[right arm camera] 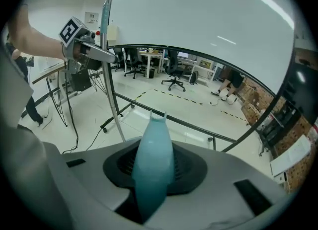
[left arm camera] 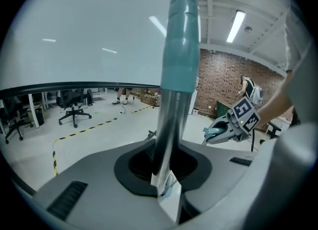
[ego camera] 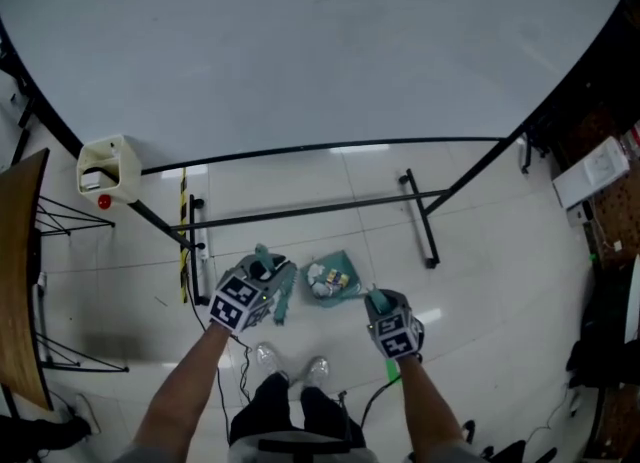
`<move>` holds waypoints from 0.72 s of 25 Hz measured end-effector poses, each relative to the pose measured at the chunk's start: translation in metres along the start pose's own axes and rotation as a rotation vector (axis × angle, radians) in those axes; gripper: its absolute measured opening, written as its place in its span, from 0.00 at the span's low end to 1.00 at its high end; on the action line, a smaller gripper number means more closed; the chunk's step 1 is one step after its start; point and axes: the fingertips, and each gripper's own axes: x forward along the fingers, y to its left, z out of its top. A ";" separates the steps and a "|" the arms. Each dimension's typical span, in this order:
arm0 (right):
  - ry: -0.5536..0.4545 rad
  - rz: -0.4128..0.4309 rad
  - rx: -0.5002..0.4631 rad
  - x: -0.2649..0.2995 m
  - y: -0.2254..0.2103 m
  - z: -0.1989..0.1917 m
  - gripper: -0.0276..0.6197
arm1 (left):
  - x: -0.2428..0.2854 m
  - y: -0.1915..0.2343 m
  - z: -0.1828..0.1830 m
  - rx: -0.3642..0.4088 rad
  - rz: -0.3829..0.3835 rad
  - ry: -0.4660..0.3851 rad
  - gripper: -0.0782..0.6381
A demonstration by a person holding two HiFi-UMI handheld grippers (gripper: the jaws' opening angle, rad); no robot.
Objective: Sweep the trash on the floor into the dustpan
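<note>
In the head view my left gripper (ego camera: 265,275) is shut on the broom handle, with the teal broom head (ego camera: 284,299) low beside it over the white floor. The teal dustpan (ego camera: 338,273) sits between the two grippers with pale trash (ego camera: 322,282) in it. My right gripper (ego camera: 379,303) is shut on the dustpan's teal handle. In the left gripper view the metal broom handle with its teal grip (left arm camera: 179,50) stands up between the jaws. In the right gripper view the teal dustpan handle (right arm camera: 153,157) fills the gap between the jaws.
A large white table (ego camera: 300,41) covers the upper half, and its black leg frame (ego camera: 420,221) stands just beyond the dustpan. A white box with a red button (ego camera: 108,166) and a wooden board (ego camera: 20,271) are at the left. The person's shoes (ego camera: 290,361) are below.
</note>
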 end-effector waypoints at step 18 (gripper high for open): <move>-0.034 0.045 0.124 -0.003 -0.017 -0.057 0.42 | 0.037 -0.072 0.019 0.068 -0.034 0.028 0.18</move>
